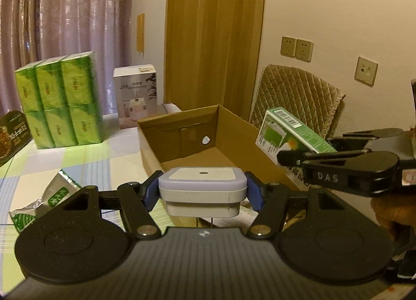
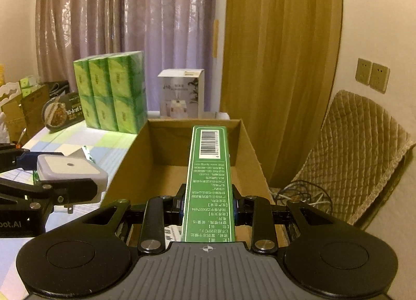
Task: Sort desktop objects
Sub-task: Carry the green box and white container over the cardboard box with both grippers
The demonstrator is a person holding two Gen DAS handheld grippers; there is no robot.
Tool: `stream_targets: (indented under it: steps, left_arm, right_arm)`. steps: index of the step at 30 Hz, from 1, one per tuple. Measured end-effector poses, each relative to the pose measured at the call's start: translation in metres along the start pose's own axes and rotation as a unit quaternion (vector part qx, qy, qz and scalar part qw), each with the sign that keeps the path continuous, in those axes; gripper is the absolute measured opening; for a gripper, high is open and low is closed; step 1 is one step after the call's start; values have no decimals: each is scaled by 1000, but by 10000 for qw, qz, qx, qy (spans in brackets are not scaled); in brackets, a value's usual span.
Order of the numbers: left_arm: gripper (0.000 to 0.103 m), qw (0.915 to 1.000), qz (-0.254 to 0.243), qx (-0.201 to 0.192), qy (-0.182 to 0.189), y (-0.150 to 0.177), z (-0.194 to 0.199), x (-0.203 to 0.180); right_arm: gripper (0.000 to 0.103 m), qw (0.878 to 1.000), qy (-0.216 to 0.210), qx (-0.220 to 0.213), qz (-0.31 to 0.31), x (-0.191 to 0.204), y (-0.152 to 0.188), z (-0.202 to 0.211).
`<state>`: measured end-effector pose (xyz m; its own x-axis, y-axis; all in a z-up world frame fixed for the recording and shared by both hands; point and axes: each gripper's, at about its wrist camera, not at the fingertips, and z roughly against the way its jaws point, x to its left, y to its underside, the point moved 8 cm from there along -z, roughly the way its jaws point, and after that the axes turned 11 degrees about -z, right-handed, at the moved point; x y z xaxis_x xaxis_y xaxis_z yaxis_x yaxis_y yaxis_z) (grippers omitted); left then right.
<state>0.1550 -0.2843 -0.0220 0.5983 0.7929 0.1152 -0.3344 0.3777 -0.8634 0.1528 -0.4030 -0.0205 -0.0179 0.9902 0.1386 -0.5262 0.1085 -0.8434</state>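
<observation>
My left gripper (image 1: pixel 202 193) is shut on a white square plug-in night light (image 1: pixel 202 187) and holds it above the near left corner of an open cardboard box (image 1: pixel 228 128). The light also shows in the right wrist view (image 2: pixel 71 172). My right gripper (image 2: pixel 209 204) is shut on a long green carton with a barcode (image 2: pixel 209 170) and holds it over the box (image 2: pixel 171 167), pointing inward. In the left wrist view the carton (image 1: pixel 288 131) hangs over the box's right wall, held by the right gripper (image 1: pixel 306 155).
A stack of green tissue packs (image 1: pixel 58 102), a white product box (image 1: pixel 136 94), a dark food package (image 1: pixel 11 135) and a green-white pouch (image 1: pixel 49 196) lie on the checked tablecloth (image 1: pixel 78 159). A quilted chair (image 2: pixel 356 149) stands to the right, with cables on the floor.
</observation>
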Motion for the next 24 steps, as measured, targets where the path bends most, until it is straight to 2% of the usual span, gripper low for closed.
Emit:
stream_targets:
  steps: [24]
  left_arm:
    - [62, 9998, -86, 120, 166, -5, -36, -19]
  right_arm:
    - [28, 9999, 29, 75, -123, -24, -4, -26]
